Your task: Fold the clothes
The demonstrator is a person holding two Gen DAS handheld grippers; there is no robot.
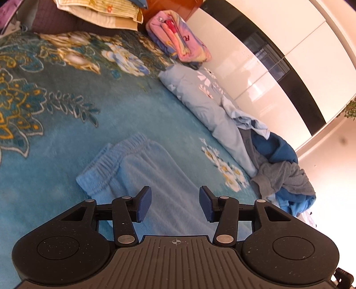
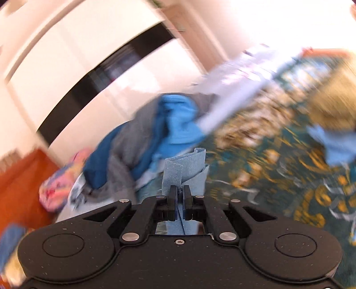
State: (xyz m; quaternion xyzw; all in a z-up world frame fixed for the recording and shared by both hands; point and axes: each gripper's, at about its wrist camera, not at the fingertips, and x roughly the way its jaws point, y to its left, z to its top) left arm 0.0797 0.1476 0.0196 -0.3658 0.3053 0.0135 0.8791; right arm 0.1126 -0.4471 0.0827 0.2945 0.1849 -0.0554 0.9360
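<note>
— Where the left claw (image 1: 175,204) hangs wide open and empty, what lies under it?
— Folded light-blue fleece pants (image 1: 142,169), elastic waistband showing, flat on the floral blanket (image 1: 55,106).
— And the right claw (image 2: 180,196)?
— Clamped on a blue cloth strip (image 2: 184,166); view blurred.

A bed (image 1: 66,115) covered by a teal floral blanket fills the left wrist view. Beyond it stands a glossy white wardrobe (image 1: 278,44) crossed by a black band (image 1: 296,89). Orange-brown wooden furniture (image 1: 169,9) sits at the bed's far end. Strong light washes out the right edge.
</note>
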